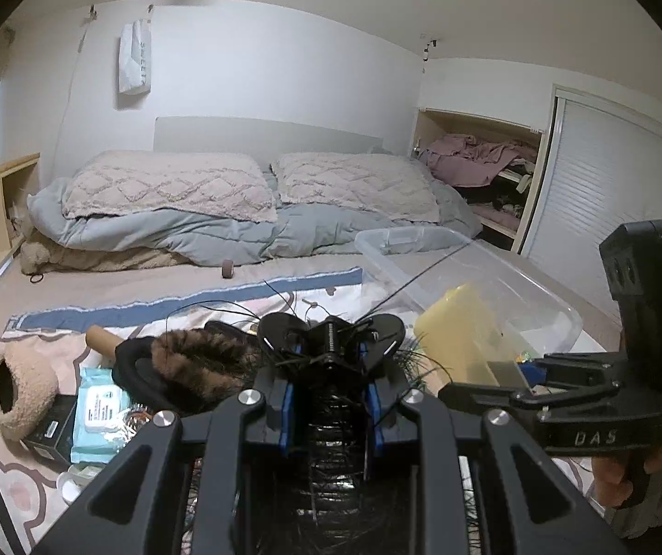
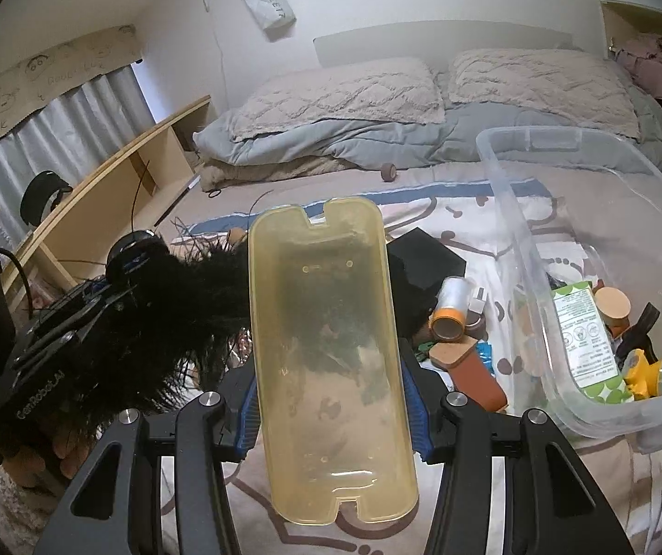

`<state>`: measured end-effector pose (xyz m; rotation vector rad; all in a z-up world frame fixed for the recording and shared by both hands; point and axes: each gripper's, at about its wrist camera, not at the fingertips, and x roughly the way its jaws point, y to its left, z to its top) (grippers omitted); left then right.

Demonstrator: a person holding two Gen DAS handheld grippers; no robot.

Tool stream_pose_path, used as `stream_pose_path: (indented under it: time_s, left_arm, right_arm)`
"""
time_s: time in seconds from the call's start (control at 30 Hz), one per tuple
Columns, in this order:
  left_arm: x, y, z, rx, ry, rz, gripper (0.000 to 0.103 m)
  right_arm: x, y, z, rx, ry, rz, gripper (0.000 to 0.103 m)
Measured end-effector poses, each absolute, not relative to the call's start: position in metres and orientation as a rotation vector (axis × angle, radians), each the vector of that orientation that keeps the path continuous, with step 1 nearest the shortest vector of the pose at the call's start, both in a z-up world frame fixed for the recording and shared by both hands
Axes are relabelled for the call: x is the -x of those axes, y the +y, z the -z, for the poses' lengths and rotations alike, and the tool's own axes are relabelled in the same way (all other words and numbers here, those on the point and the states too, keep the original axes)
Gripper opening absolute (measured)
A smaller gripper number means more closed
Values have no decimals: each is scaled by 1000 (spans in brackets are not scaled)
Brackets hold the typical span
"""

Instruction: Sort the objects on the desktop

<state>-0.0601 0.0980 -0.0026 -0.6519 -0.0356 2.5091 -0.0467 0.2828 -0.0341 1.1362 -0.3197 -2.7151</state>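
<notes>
While both fingers clamp a black feather clip [image 1: 331,337] and yellow lid [image 2: 331,356], clutter flanks the bin [image 2: 516,194].

Two fluffy pillows [image 1: 164,182] on blue blanket [image 1: 219,236] at bed's far end. White paper bag [image 1: 135,58] hangs on wall. Wooden shelf [image 2: 113,175] beside bed.

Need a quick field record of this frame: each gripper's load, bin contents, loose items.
left gripper: shut on black feathery item
right gripper: shut on yellow tray, held lengthwise between the jaws
bin: clear, on the bed right of the tray; holds green carton, yellow flashlight, other items
loose on bed: tape roll, black box, wipes pack
</notes>
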Motion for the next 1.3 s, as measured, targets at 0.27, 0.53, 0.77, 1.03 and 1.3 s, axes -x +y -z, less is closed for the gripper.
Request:
stream_pose_path:
  time_s: [0.27, 0.53, 0.77, 1.03, 1.3]
  left_arm:
    - [57, 117, -8, 602, -41, -2495, 24]
    - [60, 132, -7, 600, -19, -2471, 24]
    - [65, 141, -6, 592, -15, -2471, 24]
    - [73, 147, -2, 594, -7, -2485, 24]
    - [94, 155, 8, 637, -28, -2490, 24]
  right_arm:
    - [38, 314, 4, -995, -395, 2829, 51]
    - [56, 379, -29, -997, -329, 2991, 51]
    - [105, 429, -16, -1278, -153, 3059, 51]
    - [173, 478, 34, -1714, -52, 3001, 51]
    - [210, 517, 69, -1909, -95, 2947, 51]
